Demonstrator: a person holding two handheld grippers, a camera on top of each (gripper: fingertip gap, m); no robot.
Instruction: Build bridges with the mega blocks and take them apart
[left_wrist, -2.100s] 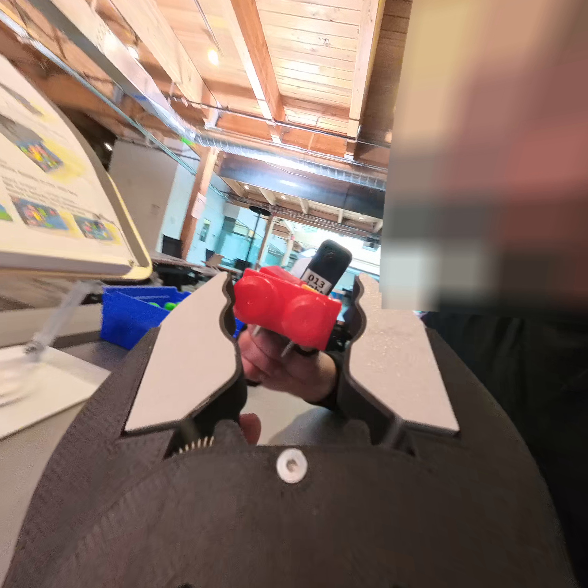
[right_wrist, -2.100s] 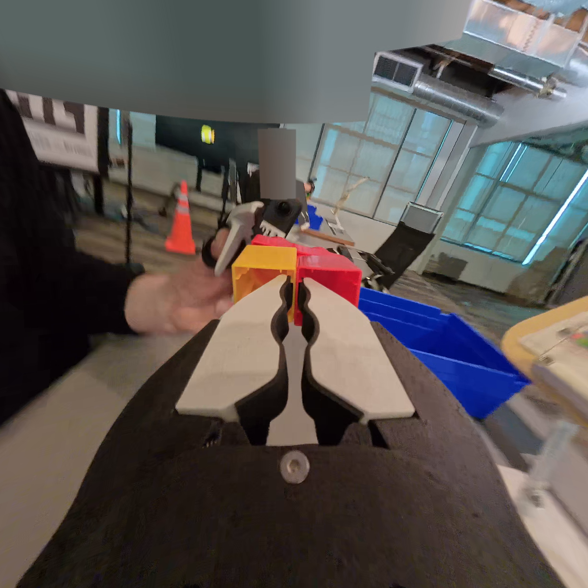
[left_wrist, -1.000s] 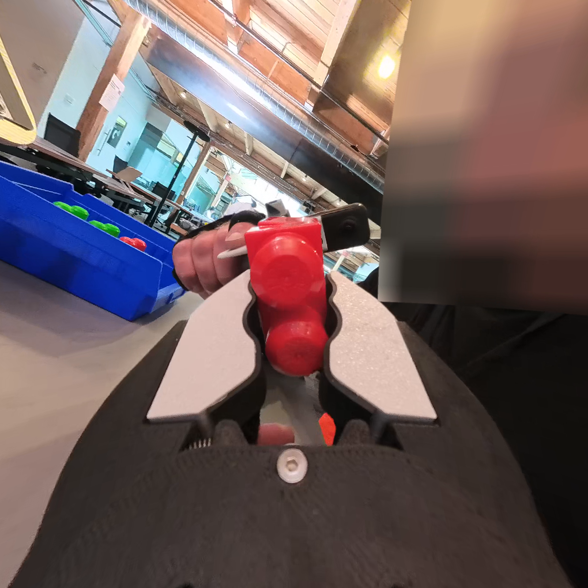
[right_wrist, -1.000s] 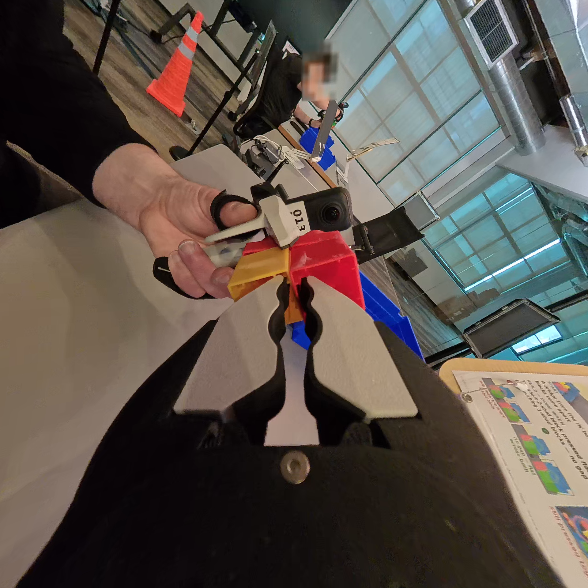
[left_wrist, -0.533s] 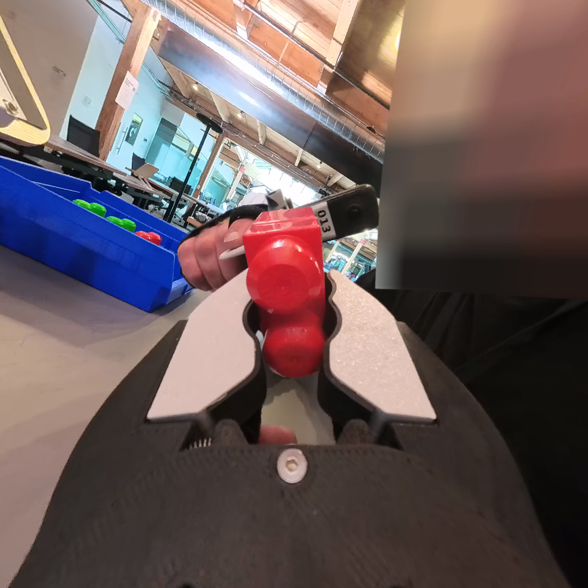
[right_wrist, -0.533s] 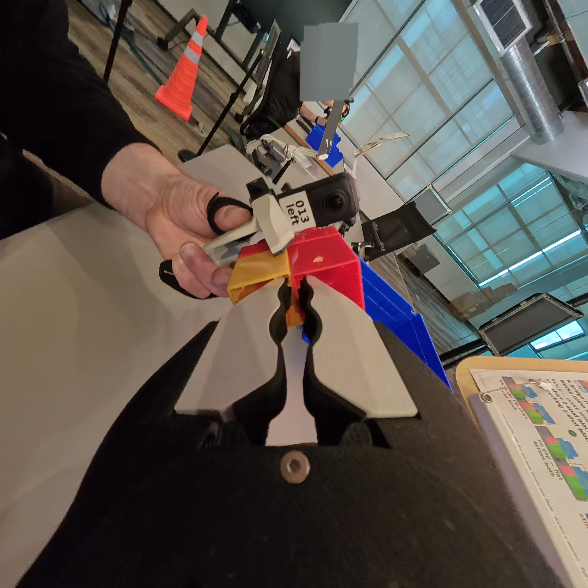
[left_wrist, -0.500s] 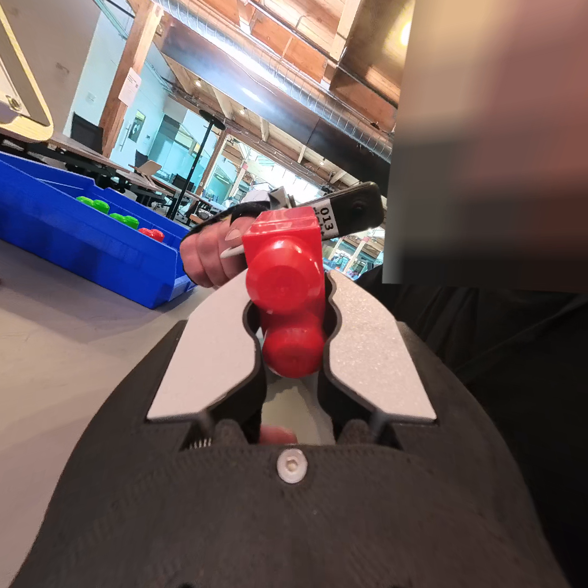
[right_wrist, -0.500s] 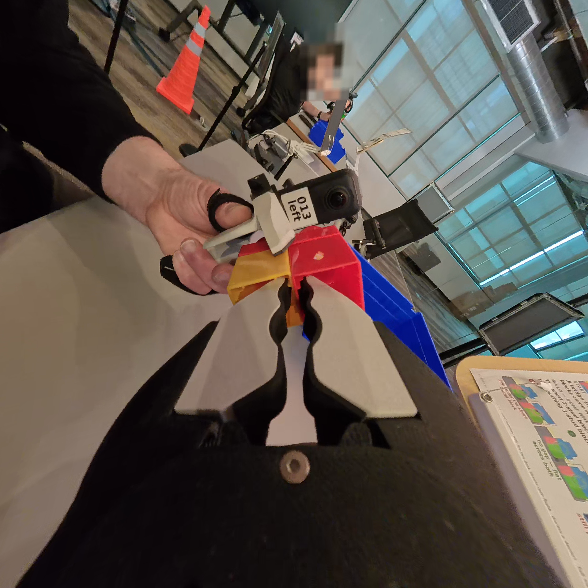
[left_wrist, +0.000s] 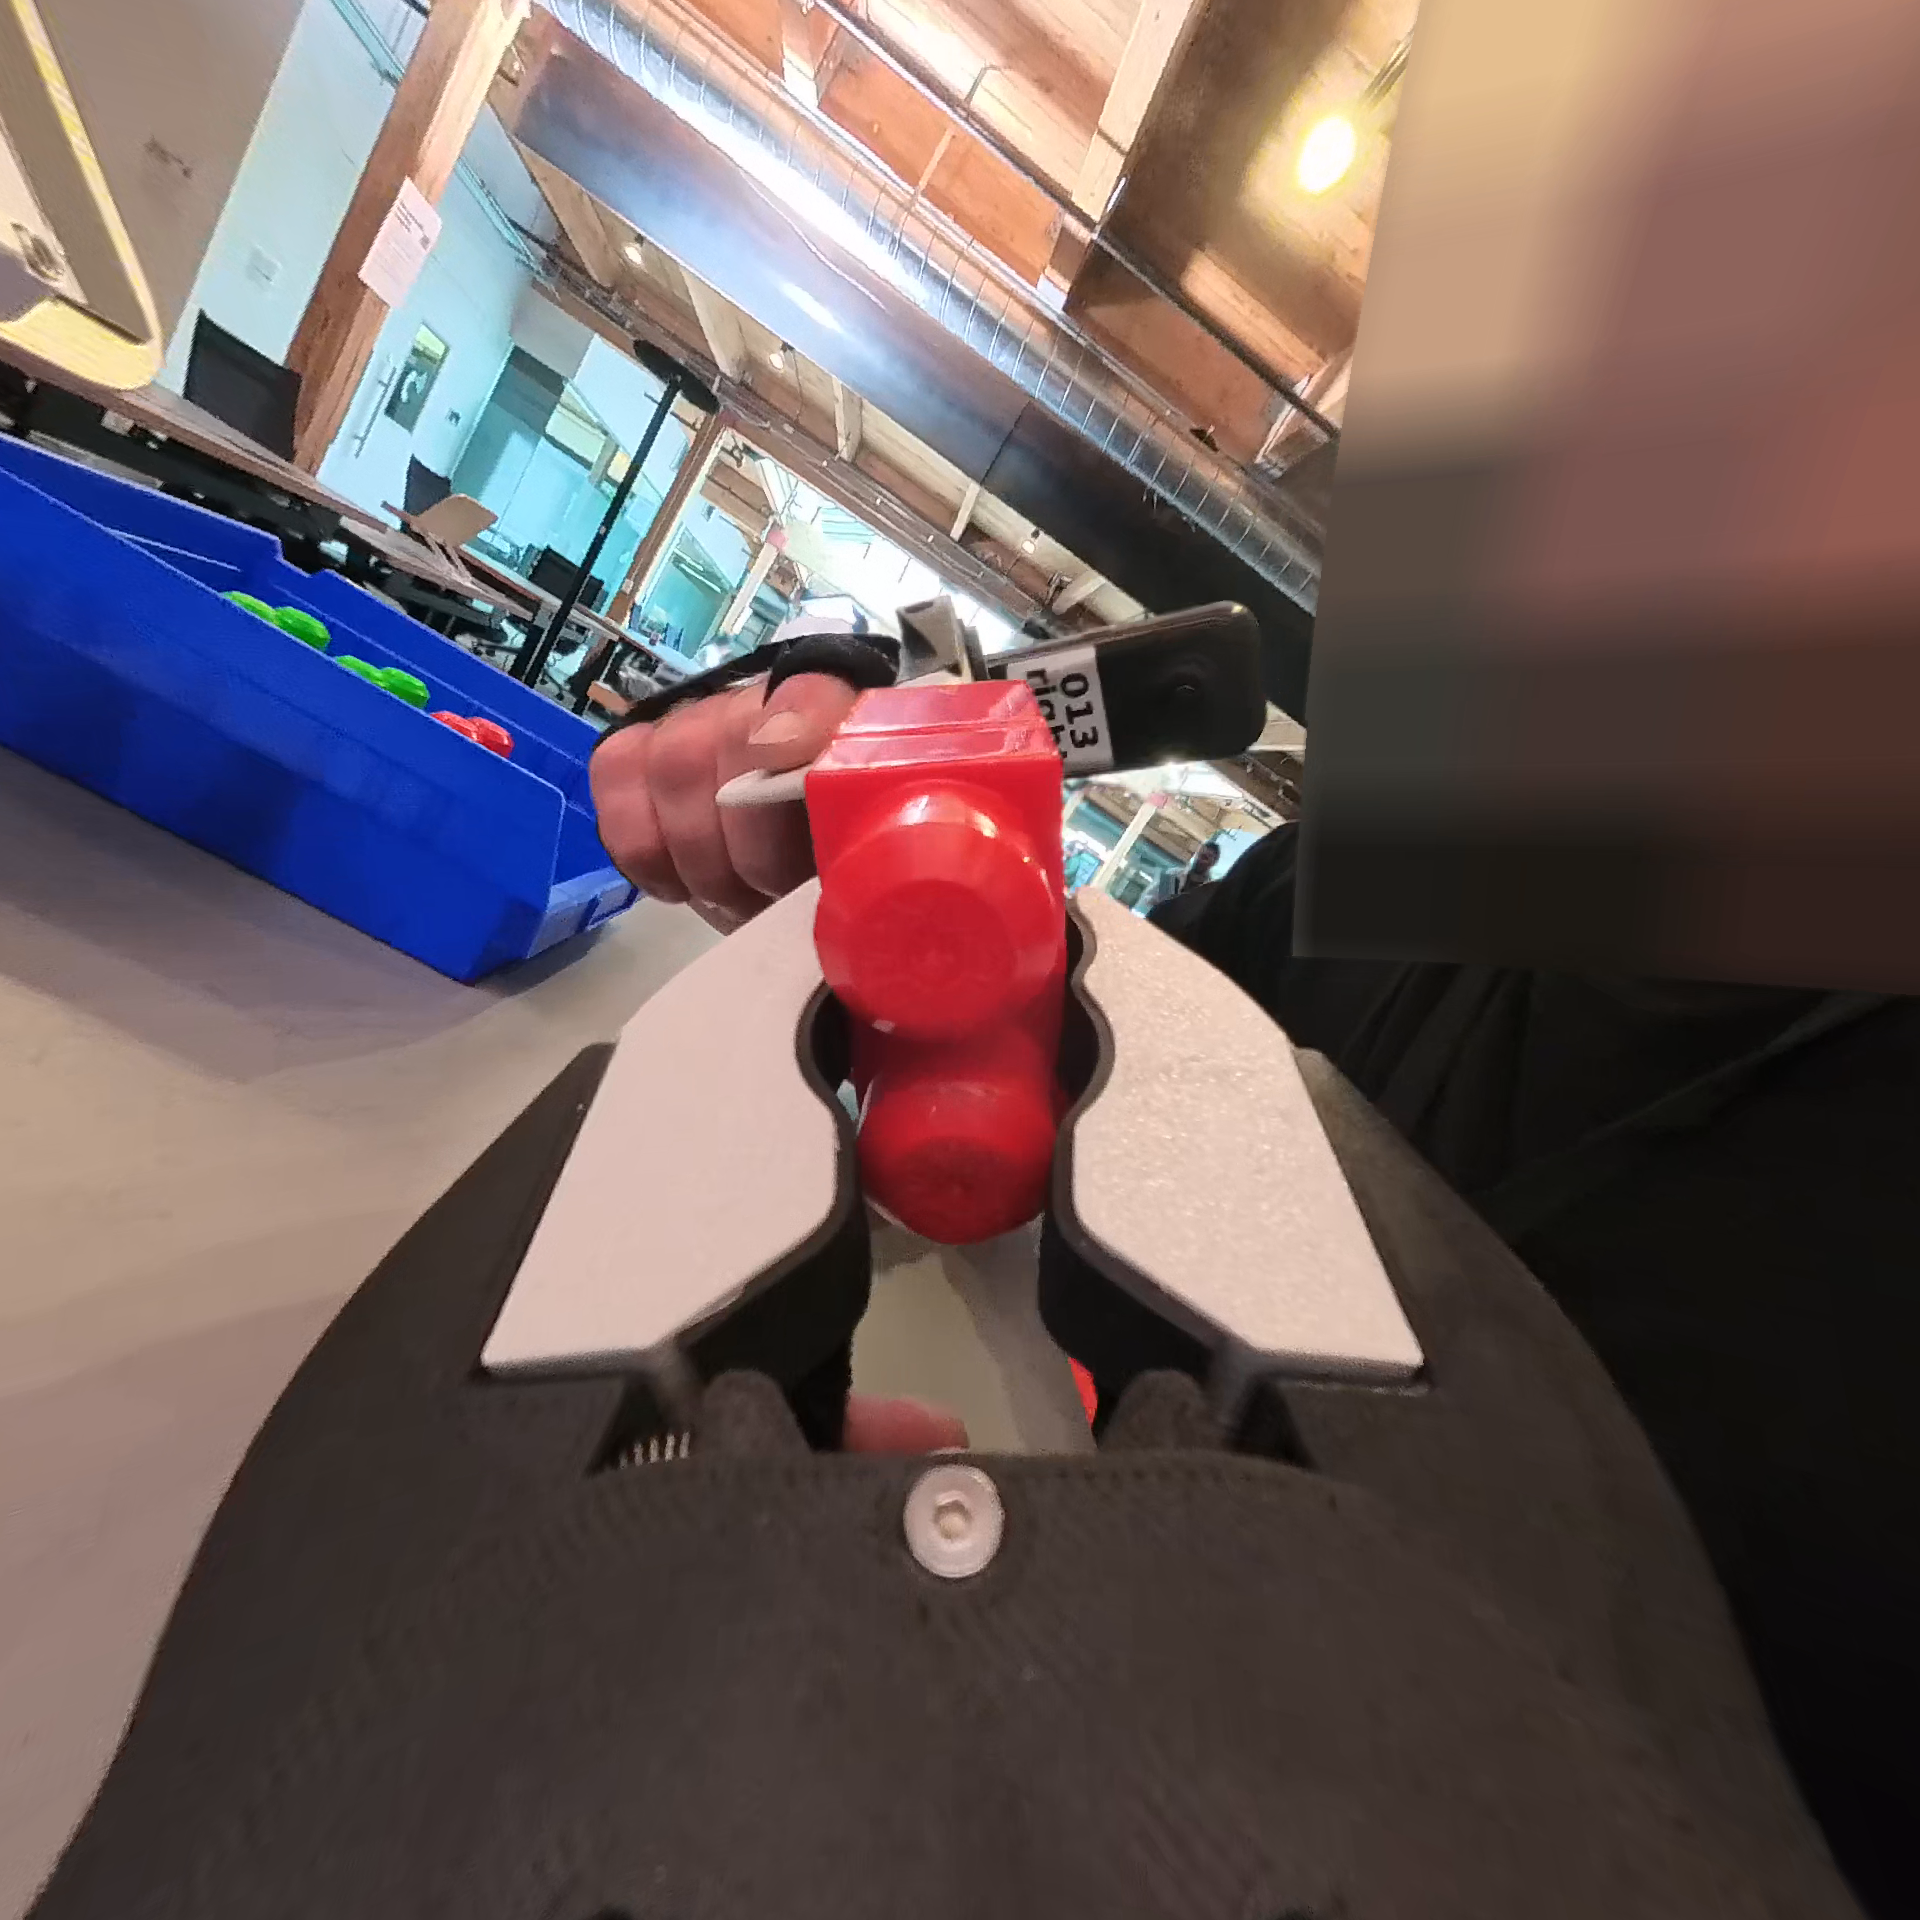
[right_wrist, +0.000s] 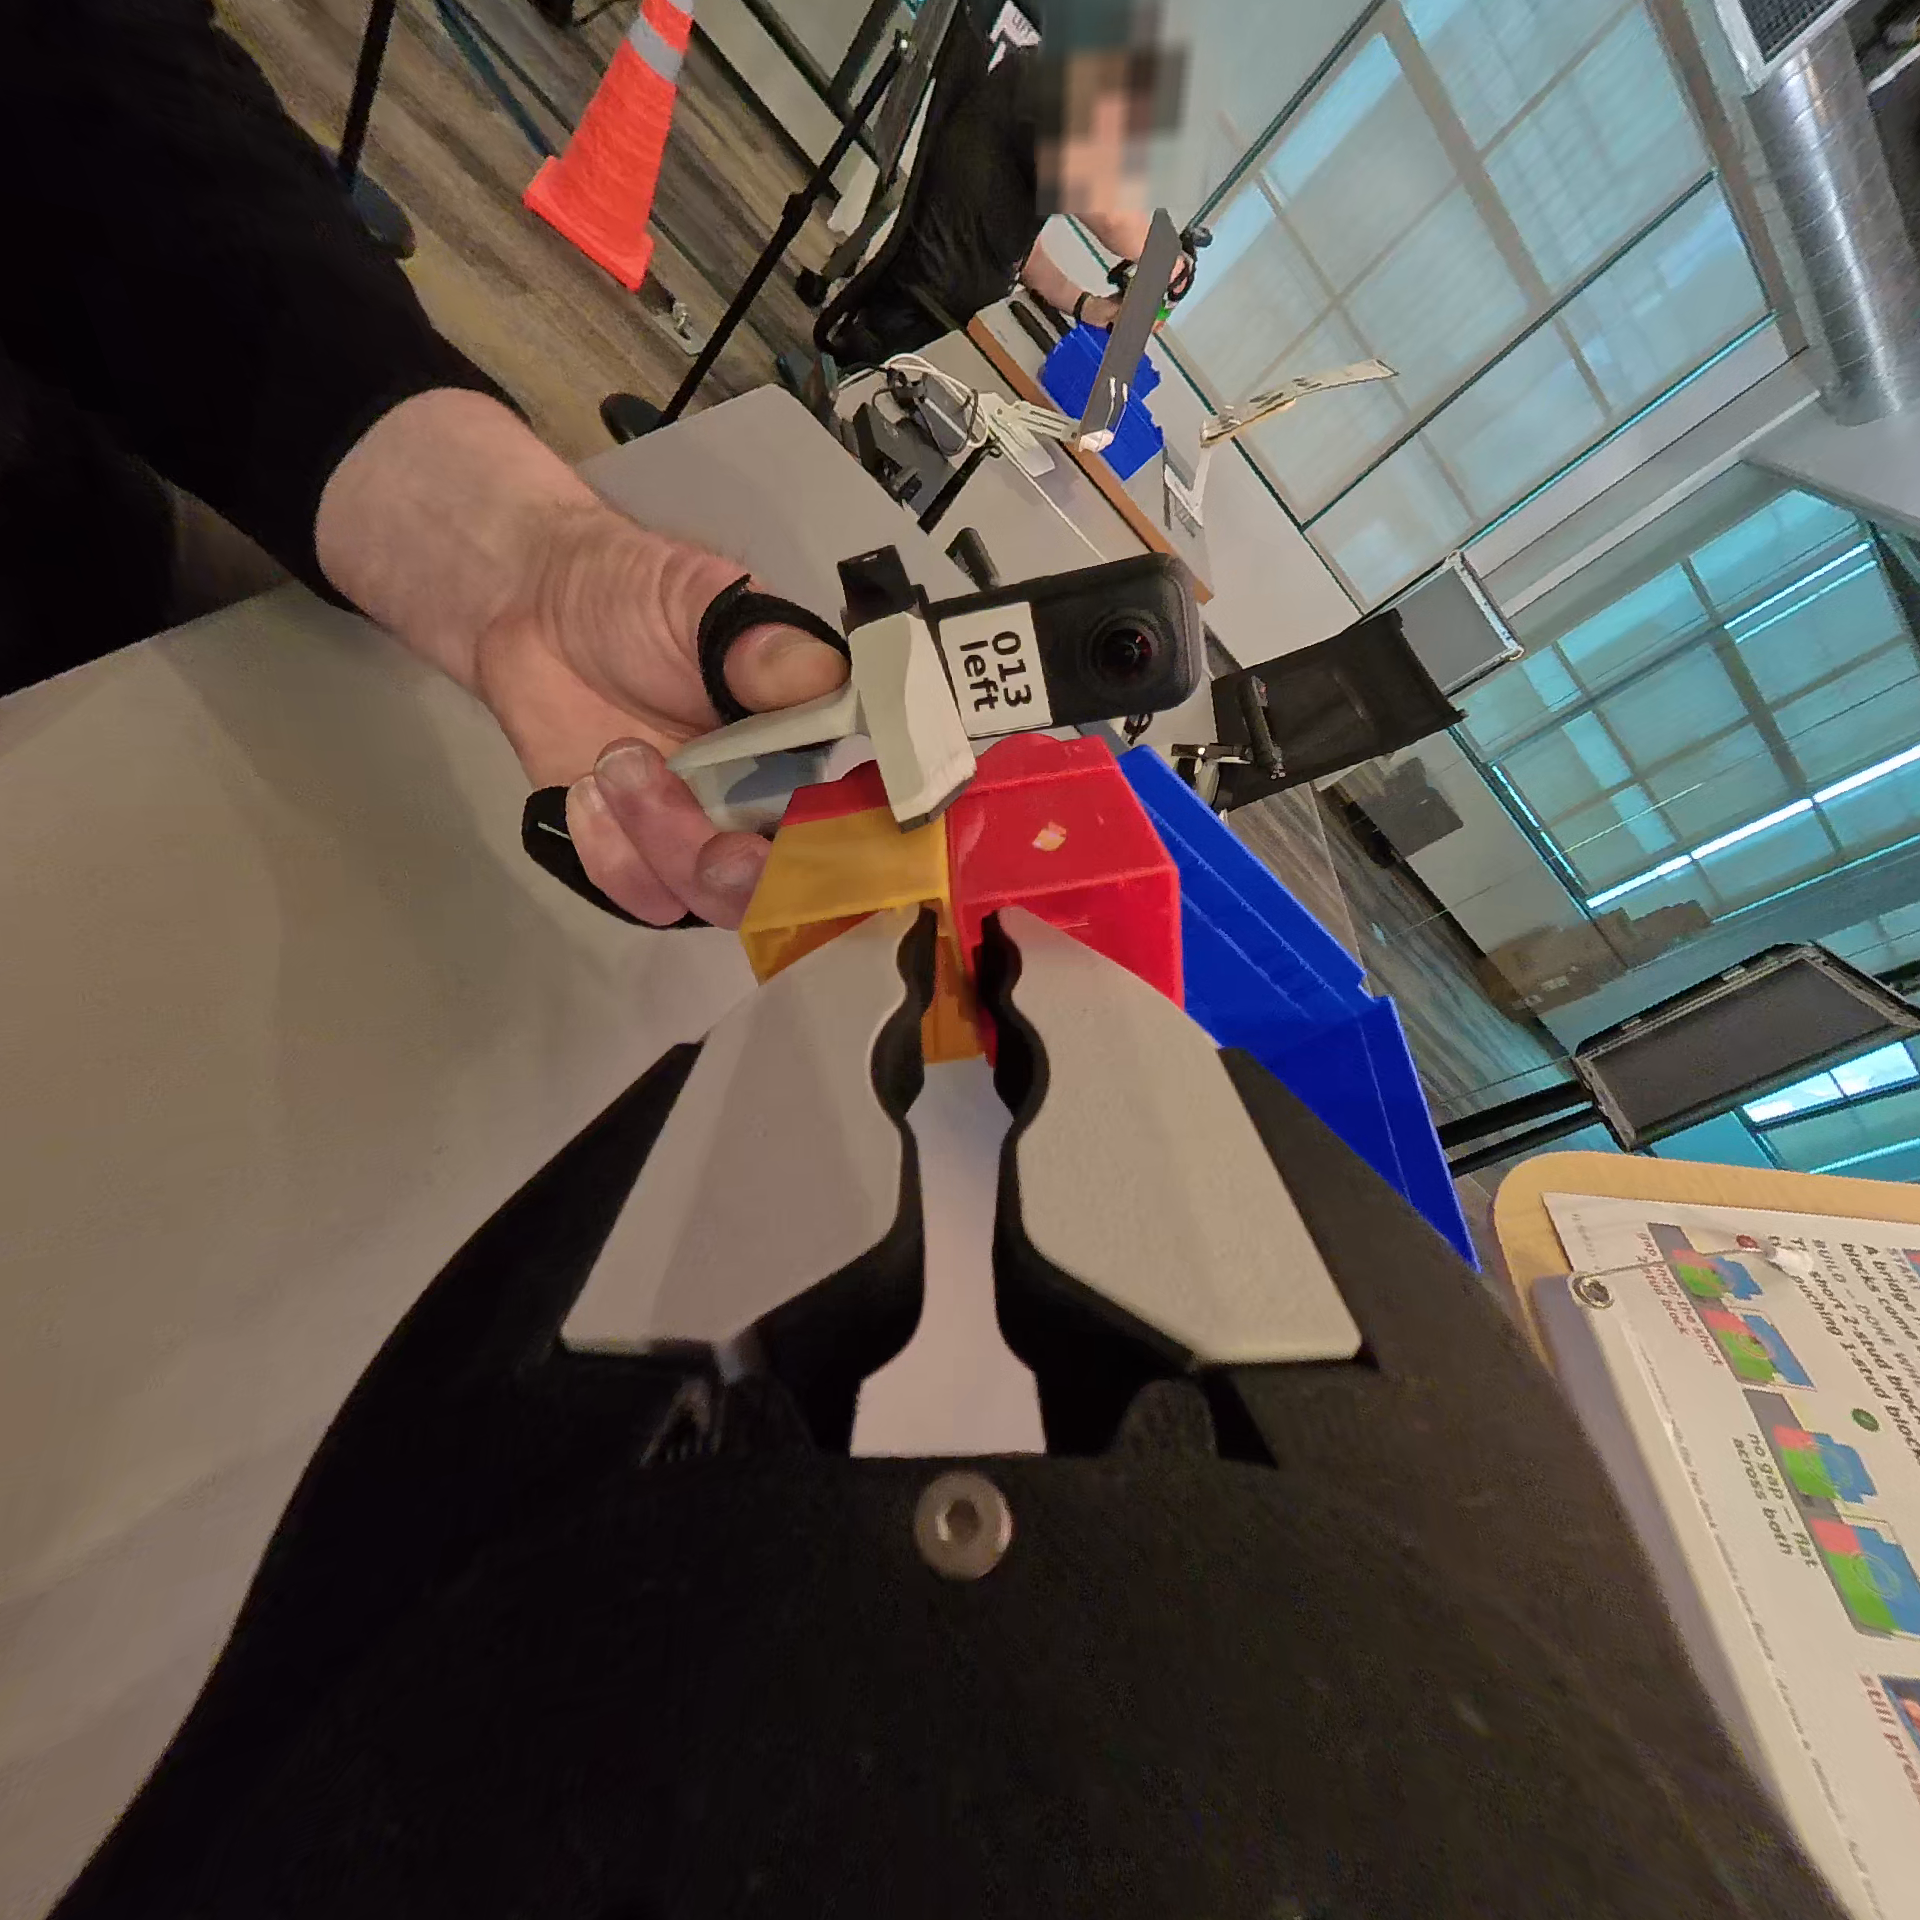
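- The left gripper (left_wrist: 940, 997) is clamped on the red two-stud block (left_wrist: 940, 914): both pale pads press its sides, the studs face the left wrist camera, and one stud sits lower between the fingers than the other.
- The right gripper (right_wrist: 951, 956) has its fingers nearly together, pinching the adjoining walls of the yellow block (right_wrist: 847, 883) and the red single block (right_wrist: 1060, 862), which sit side by side with their open undersides toward the right wrist camera.
- The red two-stud block sits on the far side of these two, across both; in the right wrist view only a strip of it shows beyond the yellow block.
- The whole assembly is held in the air above the grey table (right_wrist: 260, 987), between the two grippers.
- Just beyond the assembly in the right wrist view, the person's left hand (right_wrist: 582, 665) grips the left gripper's handle, one of whose pale fingers lies over the seam of the two blocks.
- In the left wrist view the right hand (left_wrist: 707, 800) shows just beyond the red two-stud block.
- Beyond the assembly a blue bin (left_wrist: 260, 769) stands on the table, with green blocks (left_wrist: 343, 649) and a red one inside.
- An instruction card (right_wrist: 1766, 1455) on a stand is beside the bin.
- Far off stands an orange cone (right_wrist: 613, 156).
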